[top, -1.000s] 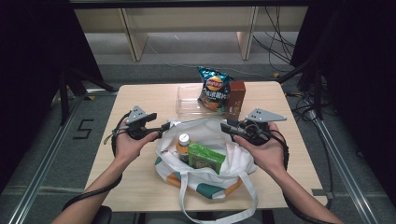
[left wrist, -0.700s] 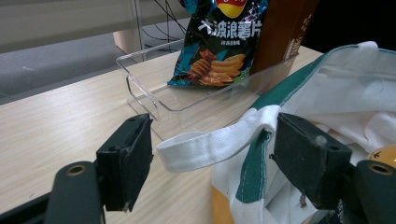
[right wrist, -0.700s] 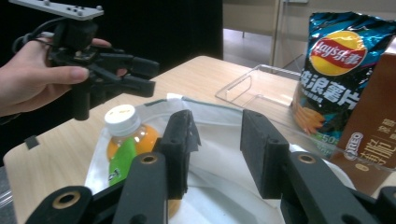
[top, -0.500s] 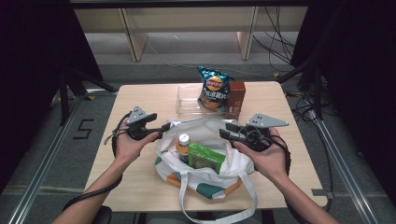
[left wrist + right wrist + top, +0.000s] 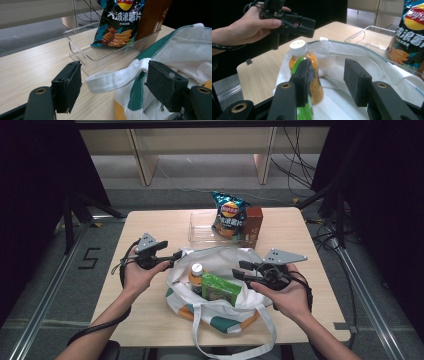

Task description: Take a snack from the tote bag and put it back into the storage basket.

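Work in hand: emptying the white tote bag [image 5: 220, 285] into the clear tray [image 5: 205, 227], judged from how the things lie.

Already in the tray: a chip bag [image 5: 229, 215] and a brown carton [image 5: 253, 226] stand upright at its right end, at the far side of the desk [image 5: 150, 227].

Left in the tote: an orange drink bottle [image 5: 196, 275] with a white cap stands upright at the bag's left side; a green packet [image 5: 220, 289] lies just beside it, to its right. Anything deeper in the bag is hidden by the cloth.

Left gripper [image 5: 175, 256]: at the bag's left rim. In the left gripper view its fingers [image 5: 67, 87] stand wide apart, with the bag's white strap [image 5: 115, 78] lying between them and not pinched.

Right gripper [image 5: 242, 270]: at the bag's right rim, pointing into the opening. Its fingers [image 5: 305, 75] are apart and have just been opening; in the right gripper view the bottle [image 5: 305, 72] sits behind the left one, and nothing is clamped.

Progress: roughly halfway, with two things out and at least two still inside.

Next, as a judgement: the left fingers need to close on the strap or rim to hold the mouth open, while the right picks the bottle or packet.
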Demonstrator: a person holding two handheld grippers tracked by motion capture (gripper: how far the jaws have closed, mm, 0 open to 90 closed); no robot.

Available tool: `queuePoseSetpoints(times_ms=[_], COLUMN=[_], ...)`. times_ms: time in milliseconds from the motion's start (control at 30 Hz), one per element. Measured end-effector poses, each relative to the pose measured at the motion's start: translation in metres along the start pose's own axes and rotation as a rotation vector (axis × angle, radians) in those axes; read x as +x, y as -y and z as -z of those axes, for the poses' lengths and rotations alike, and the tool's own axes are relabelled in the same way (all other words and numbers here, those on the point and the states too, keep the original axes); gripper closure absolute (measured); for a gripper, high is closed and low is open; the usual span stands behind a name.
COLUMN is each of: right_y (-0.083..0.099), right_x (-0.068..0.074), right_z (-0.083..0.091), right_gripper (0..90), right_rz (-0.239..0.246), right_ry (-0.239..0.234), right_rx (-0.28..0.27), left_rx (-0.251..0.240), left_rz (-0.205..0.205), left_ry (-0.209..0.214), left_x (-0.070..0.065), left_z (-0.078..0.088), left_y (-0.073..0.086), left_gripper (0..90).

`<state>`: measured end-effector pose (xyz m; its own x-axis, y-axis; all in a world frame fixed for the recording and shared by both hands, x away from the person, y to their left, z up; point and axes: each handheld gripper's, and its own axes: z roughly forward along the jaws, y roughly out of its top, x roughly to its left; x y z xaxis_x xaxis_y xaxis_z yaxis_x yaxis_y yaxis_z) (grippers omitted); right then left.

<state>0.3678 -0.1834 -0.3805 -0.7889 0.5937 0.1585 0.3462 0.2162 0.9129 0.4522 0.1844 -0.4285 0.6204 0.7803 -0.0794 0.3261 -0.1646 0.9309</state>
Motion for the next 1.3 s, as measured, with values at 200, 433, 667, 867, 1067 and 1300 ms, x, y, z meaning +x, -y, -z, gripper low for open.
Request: queuePoseSetpoints(times_ms=[200, 433, 667, 867, 1067, 1300], right_y=[0.008, 0.015, 0.022, 0.029, 0.029, 0.031], right_x=[0.006, 0.012, 0.01, 0.012, 0.012, 0.012], right_z=[-0.002, -0.007, -0.012, -0.021, -0.02, -0.019], right_gripper=[57.6, 56.4, 55.8, 54.5, 64.7, 80.4], right_rz=[0.018, 0.011, 0.042, 0.06, 0.098, 0.104], right_ry=[-0.028, -0.059, -0.055, -0.073, -0.073, -0.087], right_rx=[0.029, 0.04, 0.089, 0.132, 0.151, 0.168], left_rx=[-0.002, 0.0, -0.003, -0.005, -0.004, -0.003], left_rz=[-0.005, -0.004, -0.006, -0.009, -0.007, -0.009], left_ry=[-0.003, -0.004, 0.002, 0.004, 0.0, 0.002], left_x=[0.0, -0.001, -0.001, -0.001, -0.001, -0.002], left_z=[0.002, 0.003, 0.001, 0.001, 0.002, 0.001], left_y=[-0.001, -0.002, -0.001, -0.002, -0.002, -0.002], left_gripper=[27.0, 27.0, 27.0, 26.9, 26.9, 26.9])
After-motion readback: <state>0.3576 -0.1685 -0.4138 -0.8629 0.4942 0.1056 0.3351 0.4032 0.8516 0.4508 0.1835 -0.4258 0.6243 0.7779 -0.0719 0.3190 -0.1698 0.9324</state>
